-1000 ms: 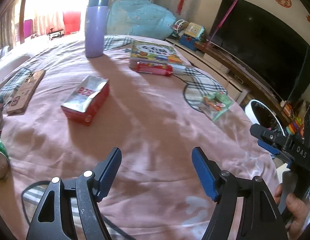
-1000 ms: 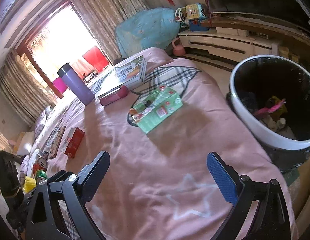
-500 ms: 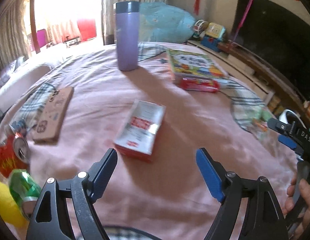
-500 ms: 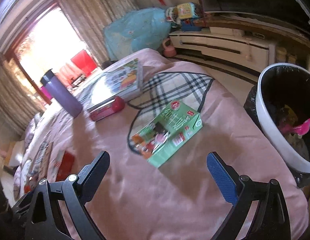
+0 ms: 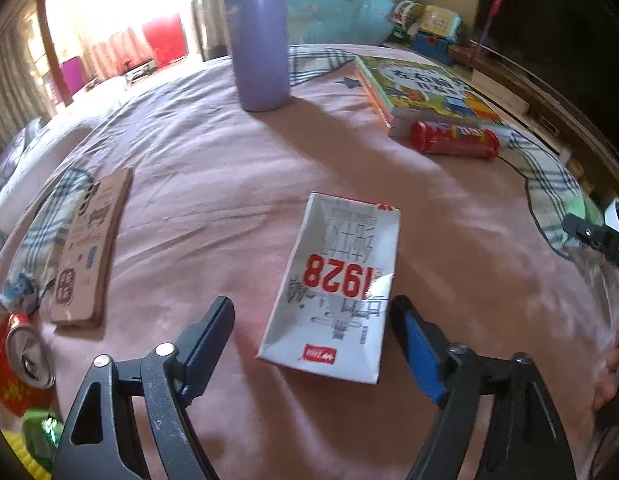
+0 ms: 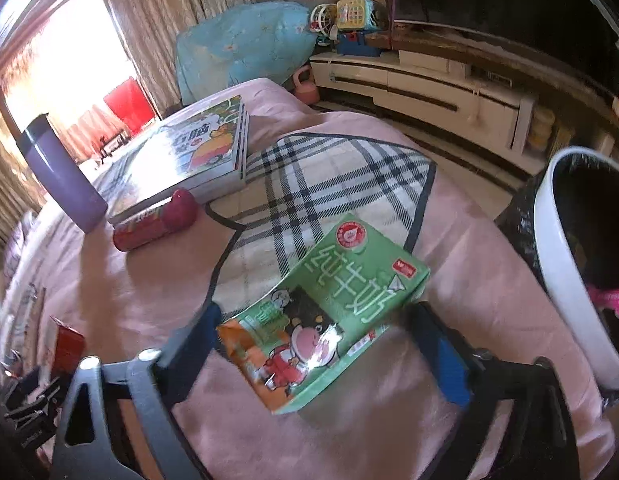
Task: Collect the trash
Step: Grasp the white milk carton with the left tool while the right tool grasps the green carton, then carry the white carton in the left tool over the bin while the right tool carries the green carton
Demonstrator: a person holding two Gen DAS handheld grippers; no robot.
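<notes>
A flattened white and red carton marked 1928 (image 5: 337, 288) lies on the pink bed cover. My left gripper (image 5: 313, 322) is open, with its fingers on either side of the carton's near end. A green milk carton (image 6: 325, 316) lies on the cover near the bed edge. My right gripper (image 6: 313, 320) is open and straddles the carton's near half. A white-rimmed trash bin (image 6: 557, 256) with a black liner stands to the right of the bed. The red carton also shows at the left of the right wrist view (image 6: 67, 346).
A purple flask (image 5: 259, 36), a stack of picture books (image 5: 425, 92) and a red tube (image 5: 455, 144) stand farther back. A brown phone case (image 5: 89, 252) and crushed cans (image 5: 21, 360) lie at the left. A TV cabinet (image 6: 429, 84) runs along the far wall.
Both grippers have moved forward. The 1928 carton now sits between my left fingers and the green carton between my right fingers. Both stay open.
</notes>
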